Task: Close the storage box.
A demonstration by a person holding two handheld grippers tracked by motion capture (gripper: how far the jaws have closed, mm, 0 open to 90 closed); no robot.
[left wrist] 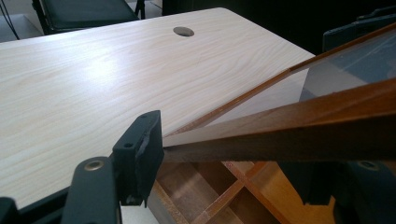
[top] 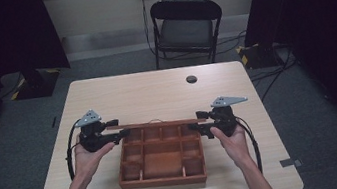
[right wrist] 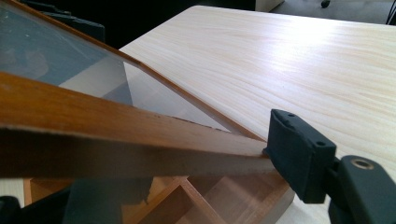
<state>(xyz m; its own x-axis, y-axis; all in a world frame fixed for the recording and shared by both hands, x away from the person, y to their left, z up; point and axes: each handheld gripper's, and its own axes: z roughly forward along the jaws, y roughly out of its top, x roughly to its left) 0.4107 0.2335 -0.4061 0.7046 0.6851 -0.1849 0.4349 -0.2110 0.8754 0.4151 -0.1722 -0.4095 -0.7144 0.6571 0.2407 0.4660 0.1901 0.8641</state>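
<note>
I am judging the risk as the glazed lid (top: 158, 123) slipping and dropping onto the wooden compartment box (top: 161, 159) on the surface (top: 156, 91), since both grips are partial. The left hand-held gripper (top: 111, 131) and right hand-held gripper (top: 202, 122) are each clamping a lid end, jaws half-parted, holding it raised above the box.

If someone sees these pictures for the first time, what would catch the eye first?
Probably the wooden compartment box in the middle of the light table, near the front edge. Its glass-paned lid is raised over the box's far side, with the left gripper and right gripper at its two ends. Behind the table stands a black folding chair.
</note>
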